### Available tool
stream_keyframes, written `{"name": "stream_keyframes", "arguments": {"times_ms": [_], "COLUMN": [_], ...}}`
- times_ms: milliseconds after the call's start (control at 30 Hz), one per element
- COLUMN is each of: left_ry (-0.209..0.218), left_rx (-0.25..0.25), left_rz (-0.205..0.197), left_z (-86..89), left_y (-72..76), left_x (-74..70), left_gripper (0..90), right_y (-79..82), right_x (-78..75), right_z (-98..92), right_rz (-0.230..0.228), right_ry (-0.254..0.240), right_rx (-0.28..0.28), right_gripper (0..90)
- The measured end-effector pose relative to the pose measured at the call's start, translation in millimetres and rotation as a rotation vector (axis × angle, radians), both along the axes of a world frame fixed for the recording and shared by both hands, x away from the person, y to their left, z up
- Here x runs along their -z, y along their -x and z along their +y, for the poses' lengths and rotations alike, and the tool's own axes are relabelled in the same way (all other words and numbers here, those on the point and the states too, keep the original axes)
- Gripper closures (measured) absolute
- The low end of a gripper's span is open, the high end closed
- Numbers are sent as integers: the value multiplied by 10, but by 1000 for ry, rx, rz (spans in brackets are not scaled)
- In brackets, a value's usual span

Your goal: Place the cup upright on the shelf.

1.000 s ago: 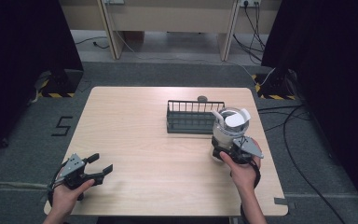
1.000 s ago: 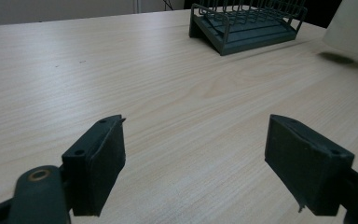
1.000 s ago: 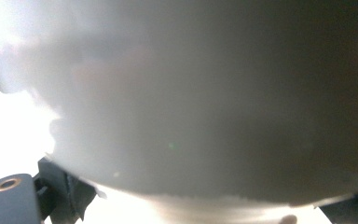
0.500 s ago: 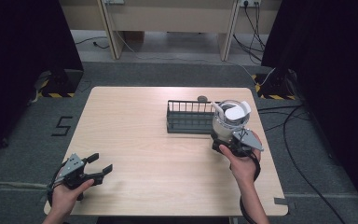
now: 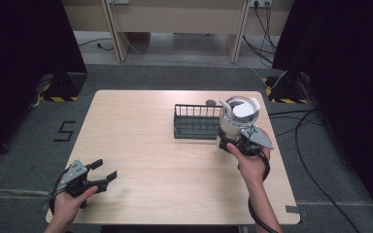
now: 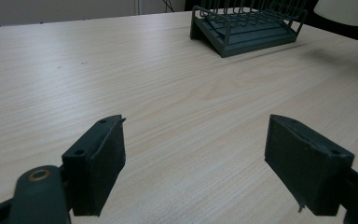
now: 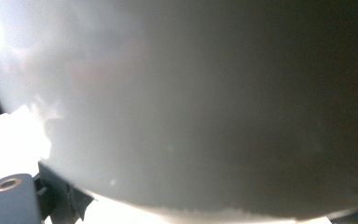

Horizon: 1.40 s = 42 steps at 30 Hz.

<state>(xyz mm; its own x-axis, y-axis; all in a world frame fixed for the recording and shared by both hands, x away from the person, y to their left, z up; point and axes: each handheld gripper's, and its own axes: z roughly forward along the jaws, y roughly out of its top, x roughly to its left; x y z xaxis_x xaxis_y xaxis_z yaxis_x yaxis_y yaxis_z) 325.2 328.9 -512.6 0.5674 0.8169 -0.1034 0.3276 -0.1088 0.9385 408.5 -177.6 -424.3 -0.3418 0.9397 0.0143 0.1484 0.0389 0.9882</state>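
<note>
High view, white cup (image 5: 236,120) clamped in right claw (image 5: 233,141), beside rack (image 5: 196,121)

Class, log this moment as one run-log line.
right gripper: shut on white container, beside rack | left gripper: open, idle above table

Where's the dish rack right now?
In the high view the dish rack sits on the table's far right half, just left of the white cup held in the right tongs.
</note>
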Motion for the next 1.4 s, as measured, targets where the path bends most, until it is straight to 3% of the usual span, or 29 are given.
{"name": "stream_keyframes", "arguments": {"times_ms": [1400], "left_ry": [10], "left_rx": [1], "left_rz": [1], "left_z": [-5], "left_y": [-9], "left_x": [2], "left_gripper": [195], "right_y": [-351], "right_x": [-371], "right_z": [168], "right_rz": [-24], "right_ry": [-15], "right_rx": [-17], "right_gripper": [109]}}
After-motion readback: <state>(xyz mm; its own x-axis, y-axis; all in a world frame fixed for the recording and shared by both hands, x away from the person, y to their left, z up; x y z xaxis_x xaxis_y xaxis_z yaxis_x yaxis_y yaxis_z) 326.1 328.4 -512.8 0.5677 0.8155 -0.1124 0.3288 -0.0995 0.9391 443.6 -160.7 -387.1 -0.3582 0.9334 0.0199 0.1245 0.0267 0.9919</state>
